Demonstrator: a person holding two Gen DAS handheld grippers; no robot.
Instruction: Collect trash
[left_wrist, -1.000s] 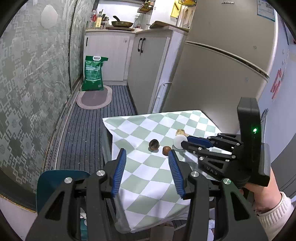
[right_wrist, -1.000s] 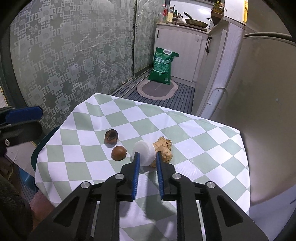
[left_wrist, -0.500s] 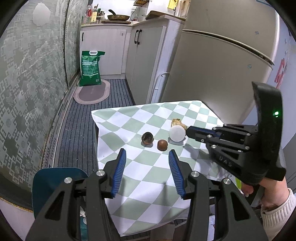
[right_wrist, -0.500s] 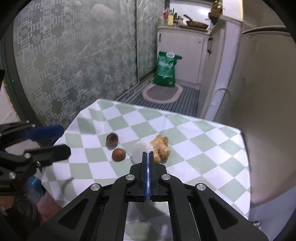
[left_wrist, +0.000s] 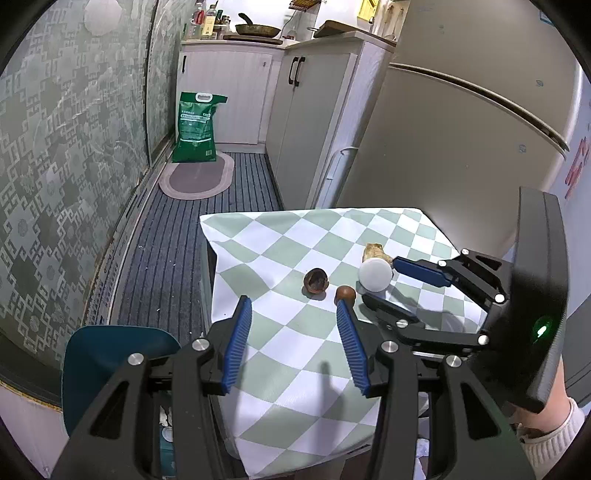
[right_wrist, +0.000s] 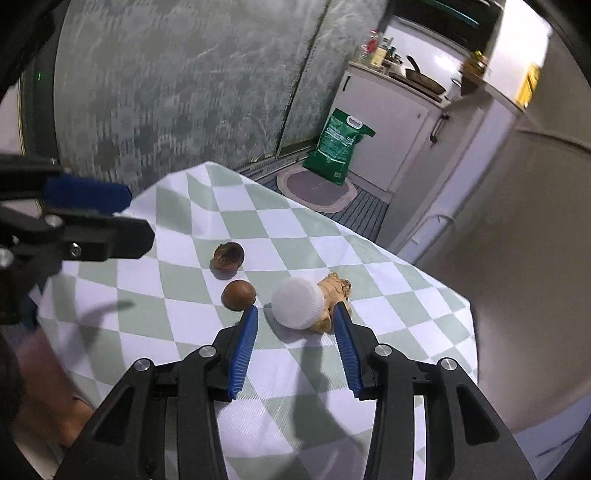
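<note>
The right gripper (right_wrist: 295, 321) is hanging low over the counter draped in a green-and-white chequered cloth (right_wrist: 280, 229), its blue ribbed fingers (right_wrist: 242, 354) having just been opening and now standing moderately wide, with nothing pressed between them; the white ridged plastic bottle cap (right_wrist: 298, 302) is lying just beyond the fingertips and roughly in line with the gap, which suggests the fingers are being lined up to straddle it. The cap is round and finely ribbed round its edge, a hard, light thing that should pinch easily across its width. Touching its far right side is a knobbly tan lump (right_wrist: 334, 291), fibrous and irregular, perhaps ginger, though the blur is making that hard to say. Just left of the cap, a smooth brown rounded nut (right_wrist: 238, 294) is sitting apart from it, and farther left a cracked dark brown hollow shell (right_wrist: 229, 255) is resting open. All four scraps are clustered near the middle of the cloth, well within reach. The left gripper (left_wrist: 293, 332) is hovering at the near left edge of the counter, its fingers about half open and holding nothing, seemingly waiting clear of the other.
</note>
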